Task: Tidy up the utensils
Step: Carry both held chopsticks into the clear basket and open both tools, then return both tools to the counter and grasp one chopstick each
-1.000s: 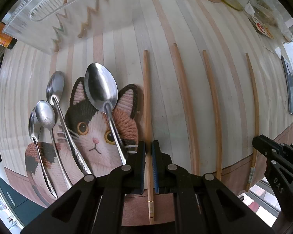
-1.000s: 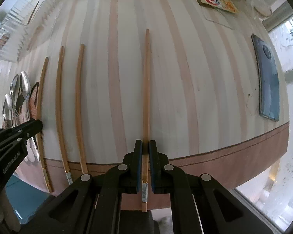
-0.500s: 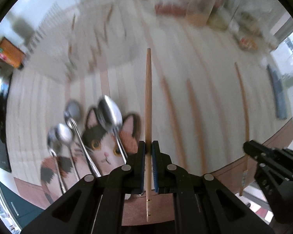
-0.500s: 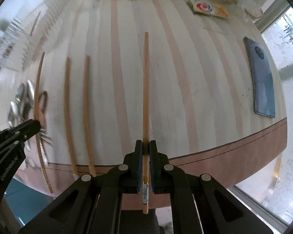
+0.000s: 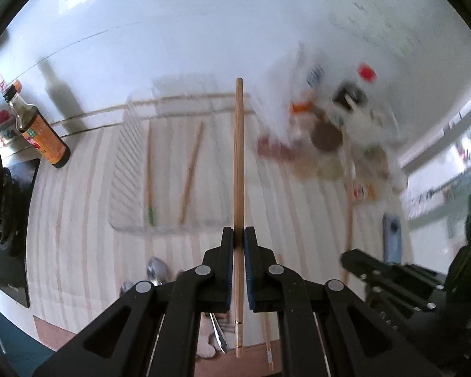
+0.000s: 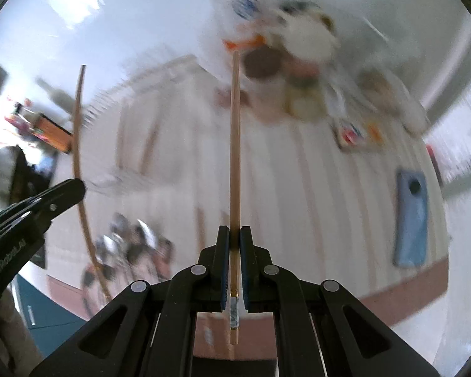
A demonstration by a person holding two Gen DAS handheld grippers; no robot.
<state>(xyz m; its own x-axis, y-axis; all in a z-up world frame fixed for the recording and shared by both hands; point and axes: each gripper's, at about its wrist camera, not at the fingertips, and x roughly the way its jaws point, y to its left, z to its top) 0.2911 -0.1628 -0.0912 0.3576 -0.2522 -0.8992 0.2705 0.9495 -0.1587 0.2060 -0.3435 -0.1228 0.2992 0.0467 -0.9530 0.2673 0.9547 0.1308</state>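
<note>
Both grippers, left gripper point(image 5: 239, 238) and right gripper point(image 6: 234, 237), clamp raised chopsticks.

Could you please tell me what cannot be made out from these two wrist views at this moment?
- Left wrist view: the spoons are mostly hidden behind the left gripper.
- Both views: the jars and packets at the far table edge are smeared by motion blur; labels unreadable.
- Right wrist view: the clear tray is too blurred to count its contents.

Both wrist views overlook the striped table point(image 5: 78, 220) from above.
</note>
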